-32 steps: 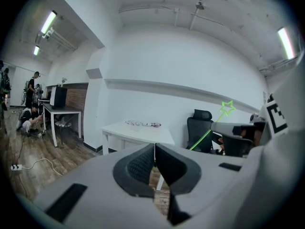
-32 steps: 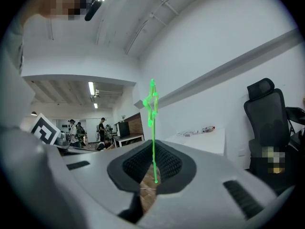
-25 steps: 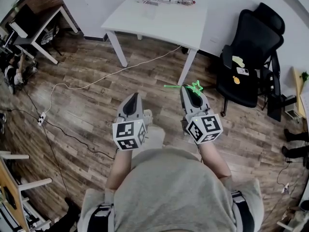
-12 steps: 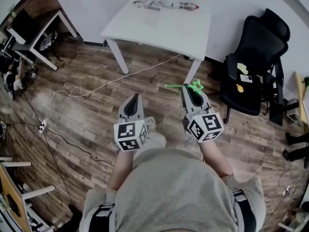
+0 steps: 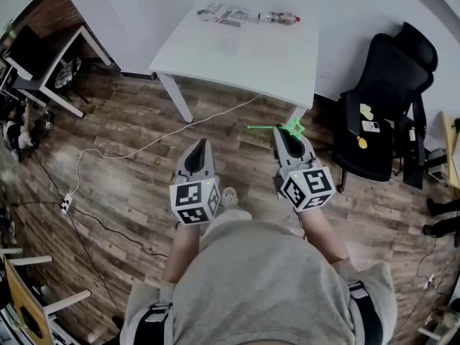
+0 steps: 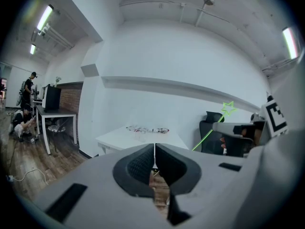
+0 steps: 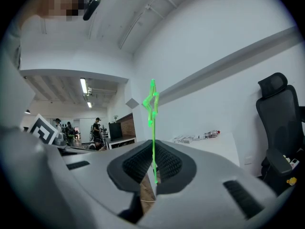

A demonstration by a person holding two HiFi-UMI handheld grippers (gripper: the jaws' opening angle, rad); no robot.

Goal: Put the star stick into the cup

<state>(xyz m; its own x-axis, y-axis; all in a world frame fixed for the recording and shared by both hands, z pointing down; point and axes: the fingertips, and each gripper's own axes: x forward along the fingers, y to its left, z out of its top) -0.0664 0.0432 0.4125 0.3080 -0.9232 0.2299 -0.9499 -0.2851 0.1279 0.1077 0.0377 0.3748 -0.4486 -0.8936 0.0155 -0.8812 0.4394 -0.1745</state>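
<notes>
My right gripper [image 5: 283, 131] is shut on a thin green star stick [image 5: 294, 128]; the star sits by the jaw tips and the stick juts out to the left. In the right gripper view the star stick [image 7: 152, 109] rises upright from between the closed pads of the right gripper [image 7: 153, 150]. My left gripper [image 5: 200, 145] is held level beside it, shut with nothing in it, and its pads meet at the left gripper's [image 6: 154, 150] tips. A faint see-through thing [image 5: 229, 43], perhaps the cup, stands on the white table [image 5: 280, 56] ahead.
Papers and a bottle [image 5: 277, 18] lie at the table's far edge. A black office chair [image 5: 382, 110] stands right of the table. A white cable [image 5: 144, 146] runs over the wooden floor. A dark desk [image 5: 44, 52] is at the far left.
Both grippers and the person have moved forward towards the white table, which now lies closer. The star stick stays in the right gripper's grip.
</notes>
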